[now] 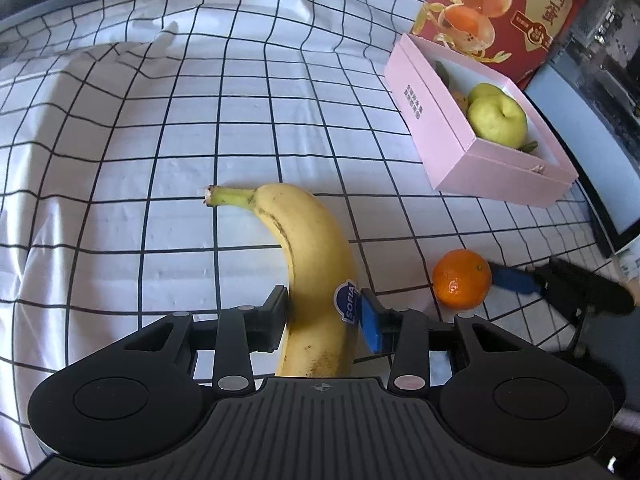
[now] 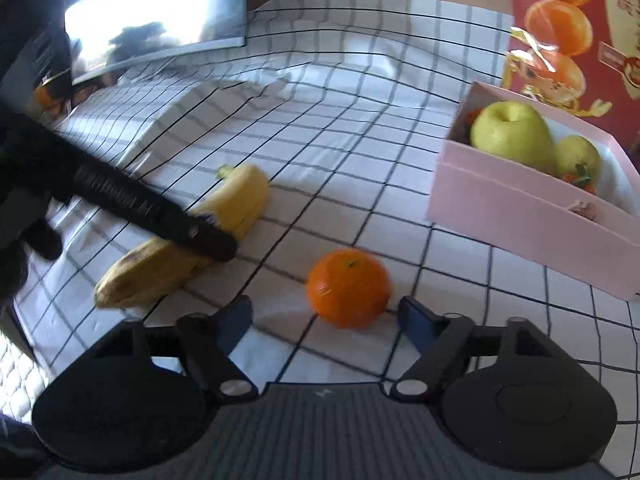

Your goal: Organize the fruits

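Box: pink box open, at the cloth's far right edge, in front of a red carton.
Contents: two green apples side by side; bits of orange-red fruit tucked beside them, kind unclear.
Banana: banana lying on the cloth near its front edge, stem away from the left camera.
Orange: orange on the cloth, just right of the banana, outside the box.
Left gripper: left gripper clamped on the banana's lower half.
Right gripper: right gripper spread wide, fingers either side of the orange, not touching it.
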The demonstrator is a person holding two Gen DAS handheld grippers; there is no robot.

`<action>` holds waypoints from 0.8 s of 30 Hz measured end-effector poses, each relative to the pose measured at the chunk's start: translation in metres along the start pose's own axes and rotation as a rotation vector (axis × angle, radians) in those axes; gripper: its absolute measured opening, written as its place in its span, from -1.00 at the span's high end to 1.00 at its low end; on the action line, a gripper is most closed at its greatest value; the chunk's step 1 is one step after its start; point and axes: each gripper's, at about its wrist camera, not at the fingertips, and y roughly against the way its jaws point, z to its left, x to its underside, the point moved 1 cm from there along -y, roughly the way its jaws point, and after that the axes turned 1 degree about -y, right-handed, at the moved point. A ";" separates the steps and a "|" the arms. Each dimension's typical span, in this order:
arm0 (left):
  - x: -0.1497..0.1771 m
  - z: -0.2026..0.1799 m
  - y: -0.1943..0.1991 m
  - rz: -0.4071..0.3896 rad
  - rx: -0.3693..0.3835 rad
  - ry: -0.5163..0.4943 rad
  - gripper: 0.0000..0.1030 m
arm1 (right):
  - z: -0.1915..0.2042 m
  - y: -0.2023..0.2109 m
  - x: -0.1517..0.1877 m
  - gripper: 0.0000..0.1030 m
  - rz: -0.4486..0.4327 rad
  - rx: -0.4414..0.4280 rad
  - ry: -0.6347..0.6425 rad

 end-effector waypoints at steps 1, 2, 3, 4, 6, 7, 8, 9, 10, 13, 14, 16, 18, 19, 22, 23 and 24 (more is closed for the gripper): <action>0.000 -0.002 0.000 -0.002 -0.008 -0.009 0.17 | -0.004 0.000 -0.002 -0.30 0.001 0.006 -0.007; 0.001 -0.003 0.000 -0.003 -0.015 -0.016 0.17 | -0.006 -0.002 -0.004 -0.13 0.003 0.015 -0.009; 0.001 -0.004 0.000 -0.003 -0.023 -0.021 0.17 | -0.008 -0.003 -0.006 -0.04 0.004 0.027 -0.003; 0.001 -0.006 -0.001 -0.002 -0.032 -0.026 0.17 | -0.009 -0.003 -0.008 0.07 0.006 0.033 0.006; 0.000 -0.009 -0.001 0.003 -0.049 -0.038 0.17 | -0.009 -0.003 -0.009 0.16 0.006 0.038 0.019; 0.000 -0.011 -0.002 0.006 -0.058 -0.045 0.17 | -0.010 -0.002 -0.009 0.16 0.005 0.049 0.024; 0.000 -0.012 -0.002 0.009 -0.066 -0.051 0.17 | -0.010 -0.002 -0.008 0.16 0.005 0.059 0.029; 0.000 -0.013 -0.003 0.013 -0.074 -0.059 0.17 | -0.011 0.000 -0.007 0.16 0.007 0.066 0.029; 0.000 -0.015 -0.003 0.017 -0.081 -0.068 0.17 | -0.013 0.002 -0.006 0.16 0.009 0.068 0.022; -0.001 -0.018 -0.004 0.025 -0.096 -0.085 0.16 | -0.019 0.012 -0.005 0.16 0.000 0.071 -0.010; -0.001 -0.018 -0.005 0.026 -0.098 -0.087 0.15 | -0.021 0.016 -0.004 0.16 -0.005 0.076 -0.015; -0.001 -0.019 -0.005 0.027 -0.102 -0.087 0.14 | -0.024 0.024 -0.003 0.16 -0.017 0.091 -0.024; -0.001 -0.019 -0.005 0.025 -0.105 -0.090 0.14 | -0.027 0.030 -0.002 0.16 -0.025 0.105 -0.036; 0.000 -0.020 -0.005 0.022 -0.107 -0.095 0.14 | -0.029 0.033 -0.002 0.16 -0.028 0.110 -0.043; 0.003 -0.022 -0.005 0.005 -0.115 -0.124 0.14 | -0.032 0.043 -0.001 0.16 -0.041 0.129 -0.056; 0.004 -0.023 -0.005 -0.001 -0.123 -0.137 0.17 | -0.032 0.045 -0.001 0.16 -0.046 0.134 -0.057; 0.006 -0.025 -0.005 -0.007 -0.141 -0.156 0.18 | -0.033 0.049 0.000 0.16 -0.051 0.141 -0.059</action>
